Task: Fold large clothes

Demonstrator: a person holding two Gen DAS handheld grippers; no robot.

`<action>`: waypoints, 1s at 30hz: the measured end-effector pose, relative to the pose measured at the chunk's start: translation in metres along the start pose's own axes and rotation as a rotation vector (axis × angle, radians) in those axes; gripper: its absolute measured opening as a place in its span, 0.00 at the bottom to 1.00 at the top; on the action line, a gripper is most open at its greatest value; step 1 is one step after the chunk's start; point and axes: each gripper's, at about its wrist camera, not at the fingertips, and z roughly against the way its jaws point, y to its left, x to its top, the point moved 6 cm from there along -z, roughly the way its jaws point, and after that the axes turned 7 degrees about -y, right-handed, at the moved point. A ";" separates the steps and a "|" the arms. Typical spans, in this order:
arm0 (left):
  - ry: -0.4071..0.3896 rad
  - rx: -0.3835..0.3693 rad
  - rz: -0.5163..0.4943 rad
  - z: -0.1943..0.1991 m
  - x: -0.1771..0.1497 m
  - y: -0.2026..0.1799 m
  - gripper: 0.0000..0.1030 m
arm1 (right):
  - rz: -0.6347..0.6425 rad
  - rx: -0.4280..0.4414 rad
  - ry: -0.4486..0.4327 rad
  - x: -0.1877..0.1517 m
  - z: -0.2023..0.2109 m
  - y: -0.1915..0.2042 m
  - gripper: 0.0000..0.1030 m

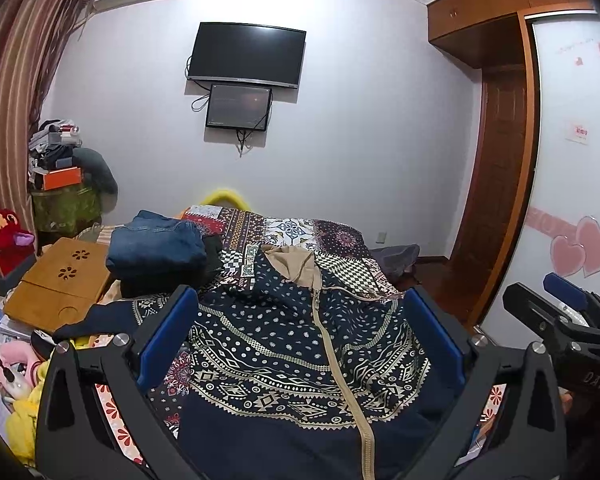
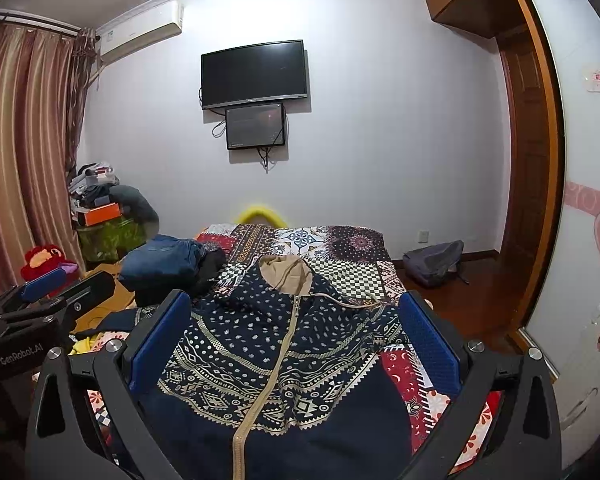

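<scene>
A navy zip-up hoodie (image 1: pixel 284 344) with a beige pattern, beige zipper and beige hood lining lies spread front-up on the patchwork bedspread (image 1: pixel 300 228), hood toward the far wall. It also shows in the right wrist view (image 2: pixel 268 344). My left gripper (image 1: pixel 300 320) is open and empty, hovering above the hoodie's chest. My right gripper (image 2: pixel 296 320) is open and empty above the same garment, a little to the right. Each gripper shows at the edge of the other's view: the right one (image 1: pixel 560 304), the left one (image 2: pixel 48 284).
A stack of folded jeans and dark clothes (image 1: pixel 160 252) sits on the bed's left side. A wooden lap table (image 1: pixel 60 280) and toys lie further left. A grey backpack (image 2: pixel 432 264) is on the floor at right. A wardrobe (image 1: pixel 572 200) stands at right.
</scene>
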 end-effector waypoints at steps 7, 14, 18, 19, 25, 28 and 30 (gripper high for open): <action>0.002 -0.002 0.007 -0.001 0.000 0.001 1.00 | -0.002 0.002 0.001 0.001 0.001 0.001 1.00; 0.004 -0.003 0.009 -0.002 -0.001 0.002 1.00 | -0.006 0.004 0.005 0.001 0.001 0.001 1.00; 0.005 -0.004 0.009 -0.002 -0.001 0.002 1.00 | -0.006 0.004 0.007 0.001 0.000 0.001 1.00; 0.004 -0.005 0.010 -0.002 -0.001 0.002 1.00 | -0.006 0.004 0.007 0.001 0.001 0.001 1.00; 0.009 -0.010 0.011 -0.003 -0.003 0.002 1.00 | -0.006 0.003 0.008 0.001 0.000 0.001 1.00; 0.009 -0.010 0.011 -0.004 -0.003 0.003 1.00 | -0.008 0.003 0.009 0.001 0.000 0.001 1.00; 0.009 -0.010 0.011 -0.004 -0.004 0.002 1.00 | -0.009 0.003 0.010 0.001 0.000 0.001 1.00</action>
